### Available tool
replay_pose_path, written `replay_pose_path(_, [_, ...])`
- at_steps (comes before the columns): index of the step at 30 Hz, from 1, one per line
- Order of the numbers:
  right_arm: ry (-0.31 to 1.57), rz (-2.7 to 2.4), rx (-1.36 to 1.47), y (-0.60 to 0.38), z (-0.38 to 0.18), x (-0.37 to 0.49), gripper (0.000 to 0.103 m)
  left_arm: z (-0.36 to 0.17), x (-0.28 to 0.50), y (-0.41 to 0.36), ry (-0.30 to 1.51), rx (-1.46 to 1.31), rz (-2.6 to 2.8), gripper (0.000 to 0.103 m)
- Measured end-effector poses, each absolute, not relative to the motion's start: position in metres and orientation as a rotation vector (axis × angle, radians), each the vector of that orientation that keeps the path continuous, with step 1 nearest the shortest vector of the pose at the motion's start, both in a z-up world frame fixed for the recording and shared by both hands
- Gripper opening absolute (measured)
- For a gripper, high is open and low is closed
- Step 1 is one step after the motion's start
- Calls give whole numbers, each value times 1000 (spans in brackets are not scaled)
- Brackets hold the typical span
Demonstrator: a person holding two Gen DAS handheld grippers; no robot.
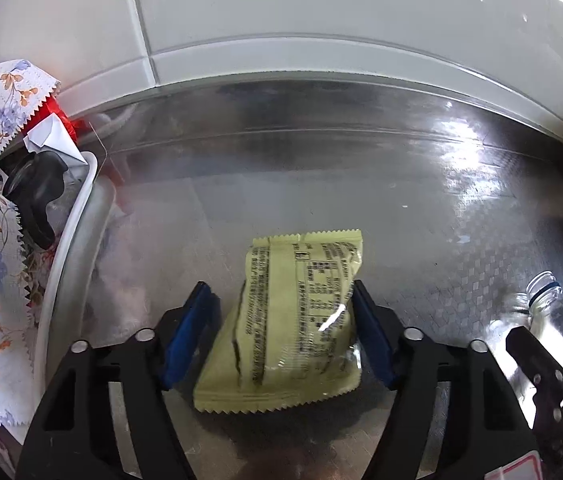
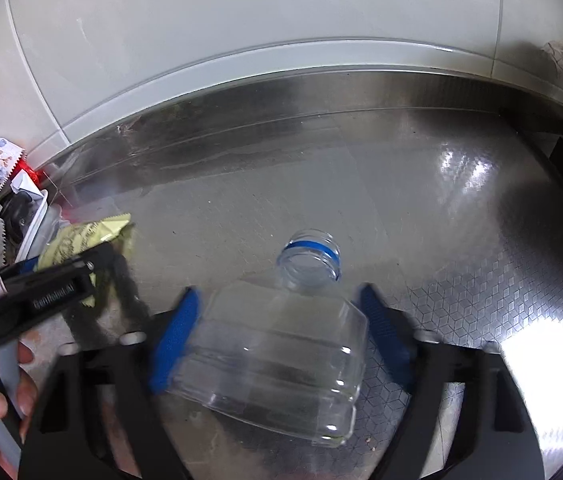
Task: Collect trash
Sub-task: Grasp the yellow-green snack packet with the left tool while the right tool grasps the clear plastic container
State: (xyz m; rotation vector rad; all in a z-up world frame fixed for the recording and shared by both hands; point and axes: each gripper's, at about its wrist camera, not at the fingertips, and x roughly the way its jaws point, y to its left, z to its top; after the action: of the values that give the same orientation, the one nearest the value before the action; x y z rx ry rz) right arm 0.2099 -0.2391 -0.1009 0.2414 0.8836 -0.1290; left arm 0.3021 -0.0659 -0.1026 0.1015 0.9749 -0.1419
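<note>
On the steel table (image 1: 421, 208), the left gripper (image 1: 281, 312) jaws bracket the yellow wrapper (image 1: 293, 320) and the right gripper (image 2: 281, 332) jaws bracket the clear bottle (image 2: 277, 356); clamping cannot be told.

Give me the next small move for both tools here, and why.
Probably close both tools to pinch. The left tool straddles the yellow-green snack packet, with a gap showing at its left pad. The right tool straddles the clear capless bottle lying on the steel counter; contact at its pads is unclear. Neither piece looks firmly clamped, so lifting now risks a slip.
</note>
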Motion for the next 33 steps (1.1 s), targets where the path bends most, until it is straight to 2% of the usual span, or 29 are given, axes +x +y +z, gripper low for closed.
replay_pose_path(1, [881, -125, 241, -238, -102, 210, 67, -102, 303, -63, 972, 95, -140, 58])
replay_pose_path(4, [871, -113, 236, -237, -101, 207, 66, -98, 306, -59, 970, 75, -143, 50])
replay_pose_path(10, [866, -96, 214, -233, -97, 203, 65, -95, 306, -51, 961, 50, -147, 39])
replay_pose_path(12, [862, -88, 206, -230, -94, 202, 65, -94, 306, -49, 959, 40, -155, 33])
replay_pose_path(13, [859, -85, 203, -230, -93, 201, 65, -94, 306, -49, 962, 38, -159, 26])
replay_pose_path(20, [843, -69, 200, -229, -84, 197, 65, -83, 297, -49, 942, 41, -177, 19])
replay_pose_path(33, [821, -43, 207, -226, -71, 178, 64, -51, 267, -42, 897, 32, -203, 18])
